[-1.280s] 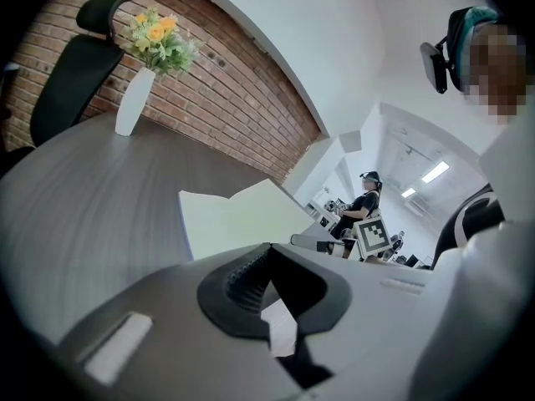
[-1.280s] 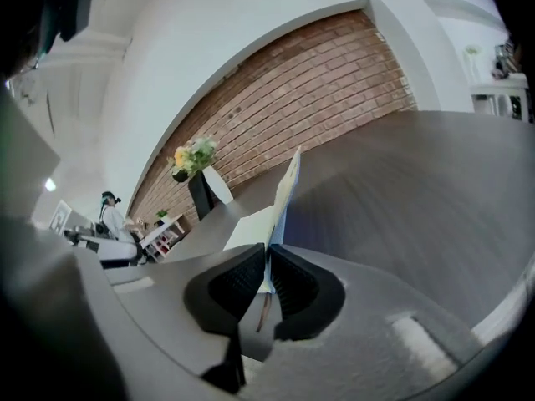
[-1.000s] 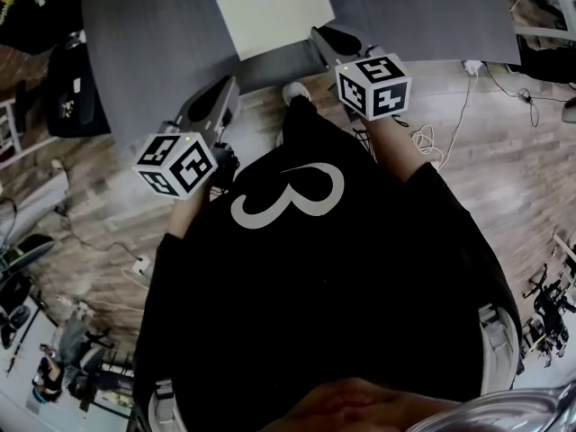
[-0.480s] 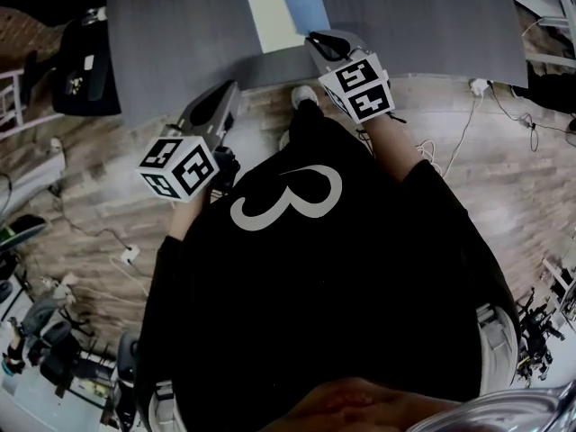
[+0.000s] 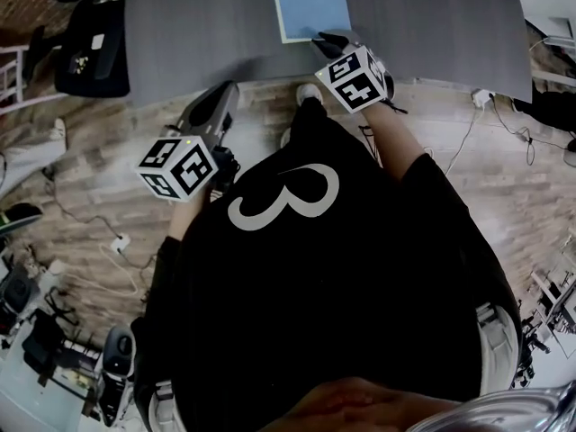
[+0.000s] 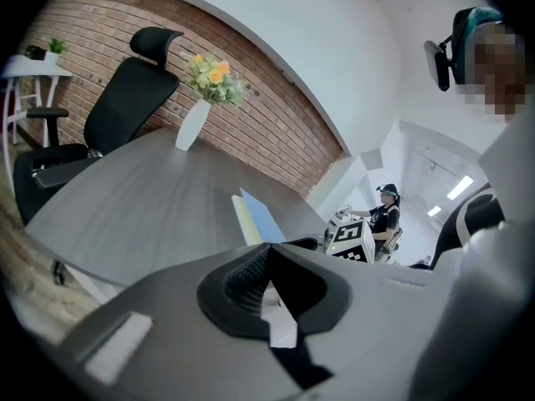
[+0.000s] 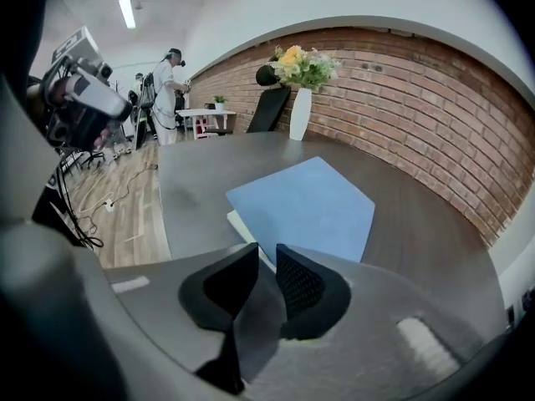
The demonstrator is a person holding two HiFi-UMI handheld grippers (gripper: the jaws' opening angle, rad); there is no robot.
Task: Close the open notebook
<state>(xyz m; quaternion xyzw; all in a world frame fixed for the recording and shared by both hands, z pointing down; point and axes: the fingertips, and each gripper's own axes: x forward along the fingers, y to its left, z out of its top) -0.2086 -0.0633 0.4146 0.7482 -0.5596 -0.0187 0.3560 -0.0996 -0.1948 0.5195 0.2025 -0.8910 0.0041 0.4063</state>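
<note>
Lying shut, notebook: blue cover up, long axis away from person.

The notebook lies on the tabletop, close to its near edge. A vase stands on the same tabletop, well apart from the notebook, with an office chair behind it, off the tabletop's left end.
</note>
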